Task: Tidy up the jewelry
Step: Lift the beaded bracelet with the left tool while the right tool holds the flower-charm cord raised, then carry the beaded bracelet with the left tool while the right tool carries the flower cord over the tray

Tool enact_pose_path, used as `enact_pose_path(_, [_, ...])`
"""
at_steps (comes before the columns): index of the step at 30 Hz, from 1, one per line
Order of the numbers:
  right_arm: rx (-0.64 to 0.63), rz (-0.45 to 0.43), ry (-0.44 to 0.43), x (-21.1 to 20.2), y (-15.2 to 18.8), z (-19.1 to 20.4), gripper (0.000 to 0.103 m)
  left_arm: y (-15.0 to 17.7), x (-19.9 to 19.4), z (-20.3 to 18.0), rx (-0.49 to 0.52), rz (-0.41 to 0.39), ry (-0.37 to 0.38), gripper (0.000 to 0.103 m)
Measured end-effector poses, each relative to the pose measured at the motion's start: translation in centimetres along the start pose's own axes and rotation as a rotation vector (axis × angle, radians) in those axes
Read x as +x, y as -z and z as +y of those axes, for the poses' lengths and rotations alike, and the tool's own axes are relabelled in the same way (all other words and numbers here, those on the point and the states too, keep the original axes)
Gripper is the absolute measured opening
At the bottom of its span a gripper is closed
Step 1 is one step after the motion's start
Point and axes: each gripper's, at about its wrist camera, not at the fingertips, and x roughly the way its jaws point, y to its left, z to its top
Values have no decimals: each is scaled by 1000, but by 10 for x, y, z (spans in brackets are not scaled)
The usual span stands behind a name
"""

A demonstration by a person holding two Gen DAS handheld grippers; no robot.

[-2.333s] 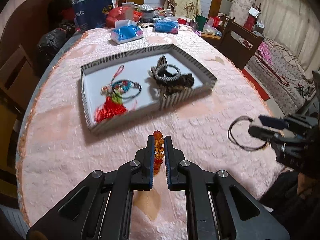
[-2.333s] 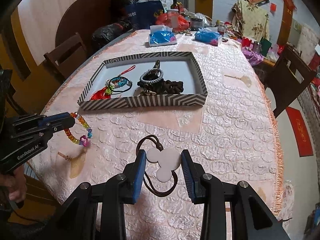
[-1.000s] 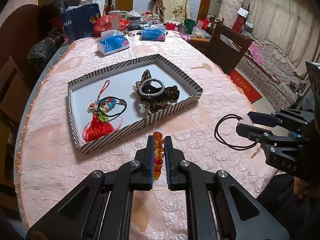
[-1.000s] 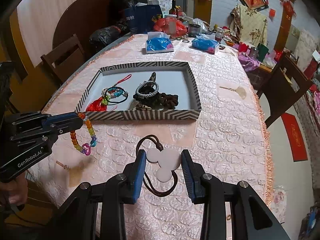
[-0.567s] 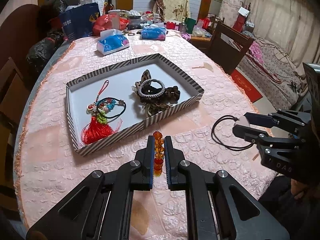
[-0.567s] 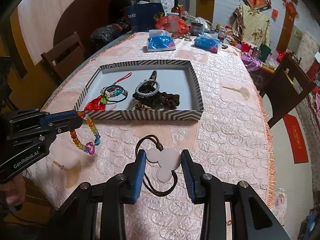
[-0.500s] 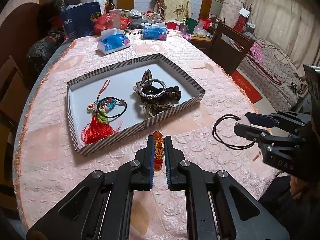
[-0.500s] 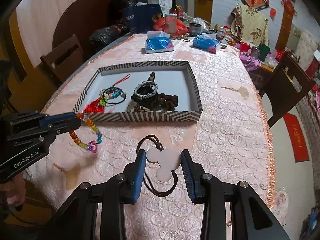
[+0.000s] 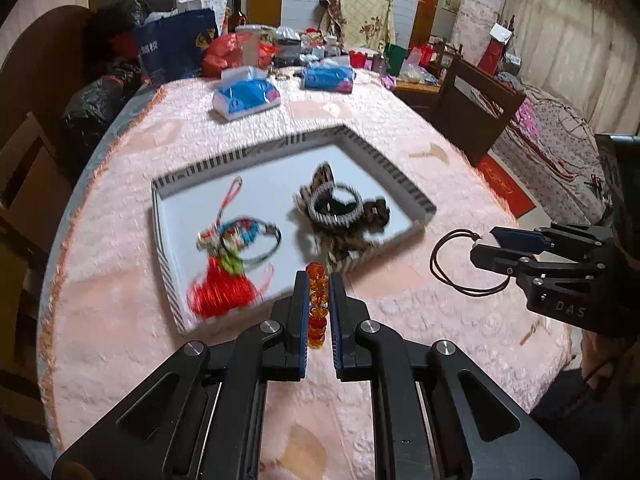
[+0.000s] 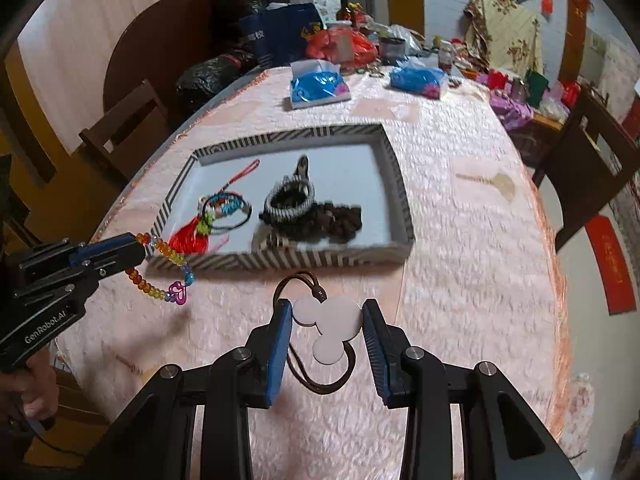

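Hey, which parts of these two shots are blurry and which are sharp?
Left wrist view: the striped tray and its jewelry smear with motion blur, while the left gripper and its beaded bracelet stay crisp. Right wrist view: the tray is softer too, the pink tablecloth streaks, yet the right gripper and white pendant necklace are sharp.

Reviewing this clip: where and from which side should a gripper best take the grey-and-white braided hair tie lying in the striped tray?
Probably from above, pinching the right-hand arc of the grey-and-white braided hair tie. It lies roughly flat, partly on the dark brown scrunchie, so its open centre should admit one finger. That side is away from the red tassel charm, and coming from above avoids the striped tray wall. Blur hides finer detail.
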Motion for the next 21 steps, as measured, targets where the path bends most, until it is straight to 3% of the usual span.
enact_pose_path(10, [23, -38, -43, 28, -51, -8, 34, -62, 30, 24, -57, -10, 35, 8])
enact_pose_path(17, [64, -6, -79, 68, -70, -12, 34, -71, 72, 35, -102, 20, 12, 8])
enact_pose_path(21, [98, 17, -111, 93, -77, -16, 34, -65, 108, 52, -128, 57, -44, 8])
